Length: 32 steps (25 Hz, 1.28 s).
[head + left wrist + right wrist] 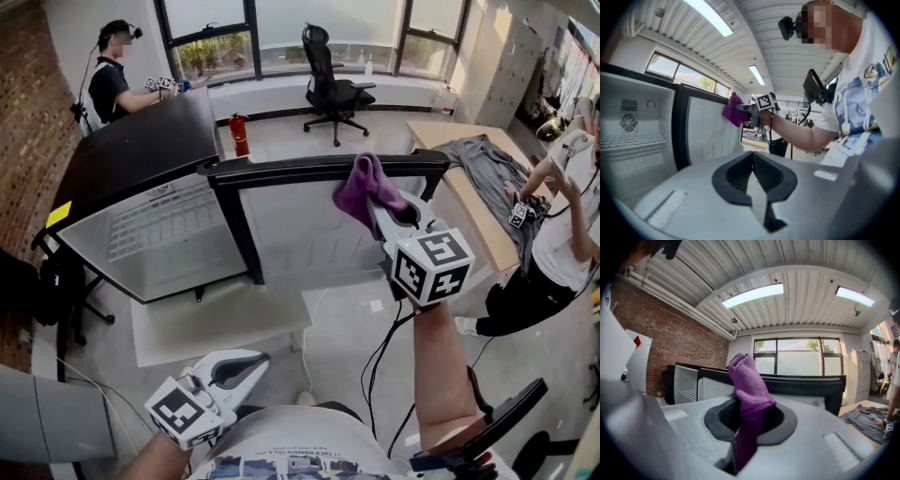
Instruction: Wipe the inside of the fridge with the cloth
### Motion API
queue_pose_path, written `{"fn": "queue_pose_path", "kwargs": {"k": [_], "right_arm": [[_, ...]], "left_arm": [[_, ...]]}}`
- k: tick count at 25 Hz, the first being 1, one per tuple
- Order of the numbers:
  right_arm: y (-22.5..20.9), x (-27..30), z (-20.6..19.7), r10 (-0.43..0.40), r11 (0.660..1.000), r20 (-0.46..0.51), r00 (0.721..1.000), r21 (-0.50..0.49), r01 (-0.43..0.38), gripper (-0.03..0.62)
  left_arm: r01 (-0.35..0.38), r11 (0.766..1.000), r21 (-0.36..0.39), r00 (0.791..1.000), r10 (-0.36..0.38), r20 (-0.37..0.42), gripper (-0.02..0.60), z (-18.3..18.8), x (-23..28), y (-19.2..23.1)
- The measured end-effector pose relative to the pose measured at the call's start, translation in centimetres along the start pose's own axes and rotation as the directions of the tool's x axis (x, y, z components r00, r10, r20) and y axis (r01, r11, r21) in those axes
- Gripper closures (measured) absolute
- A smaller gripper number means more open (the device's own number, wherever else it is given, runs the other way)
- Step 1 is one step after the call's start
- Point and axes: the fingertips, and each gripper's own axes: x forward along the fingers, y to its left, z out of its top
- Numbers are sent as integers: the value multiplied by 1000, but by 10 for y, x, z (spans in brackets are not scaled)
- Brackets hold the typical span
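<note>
The fridge (141, 159) stands with its door (319, 167) swung open, showing the white interior and its wire shelf (159, 225). The right gripper (384, 211) is clamped on the purple cloth (361, 187), which bunches up out of its jaws at the door's top edge. Whether the cloth touches the door cannot be told. It is well apart from the interior, so the wiping itself looks not yet started, and the walls and shelf are all left to do. The left gripper (246, 367) hangs low by the person's body, jaws together and empty.

The fridge sits on the floor in a bright room with a brick wall (28, 112). An office chair (333, 89) and a fire extinguisher (239, 134) stand by the windows. To the right, a wooden surface (441, 131) carries a grey garment (478, 155), and two other people work nearby.
</note>
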Motion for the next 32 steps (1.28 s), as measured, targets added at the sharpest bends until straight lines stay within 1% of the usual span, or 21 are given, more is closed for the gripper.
{"fn": "queue_pose_path", "kwargs": {"k": [6, 10, 14, 17, 19, 21, 23, 25, 28, 30, 32], "right_arm": [[-47, -32, -5, -123, 992, -25, 992, -3, 123, 540], [-72, -49, -9, -194, 981, -45, 980, -11, 194, 540], [-85, -58, -14, -230, 973, -52, 972, -2, 230, 540], [-84, -60, -16, -223, 975, -61, 973, 9, 224, 540], [-73, -60, -10, -190, 982, -56, 980, 9, 191, 540], [-52, -59, -2, -133, 991, -38, 990, 17, 133, 540], [-21, -54, 3, -51, 999, -27, 998, 16, 52, 540], [15, -45, 6, 44, 999, -24, 999, 9, -43, 540], [67, -29, 7, 179, 984, -27, 983, 13, -179, 540], [96, -15, 3, 245, 970, -38, 969, 9, -245, 540], [120, 0, -3, 293, 956, -55, 955, 0, -293, 540]], "left_arm": [[26, 1000, 1, 999, -26, 20, 575, 5, 15, -9], [43, 999, -6, 999, -43, 5, 575, -1, 20, -17], [46, 999, -7, 999, -46, 5, 575, 0, 22, -19], [37, 999, -5, 999, -37, 6, 575, 2, 22, -21], [22, 1000, -13, 1000, -22, 17, 575, 6, 20, -22], [2, 1000, -18, 1000, -2, 22, 575, 8, 16, -21], [-20, 999, -28, 1000, 20, 18, 575, 5, 8, -20], [-43, 998, -41, 999, 43, 8, 575, -2, 0, -18], [-72, 996, -45, 997, 71, -7, 575, -9, -12, -12], [-85, 995, -42, 996, 85, -4, 575, -8, -19, -9], [-99, 994, -37, 995, 99, 5, 575, -4, -25, -6]]}}
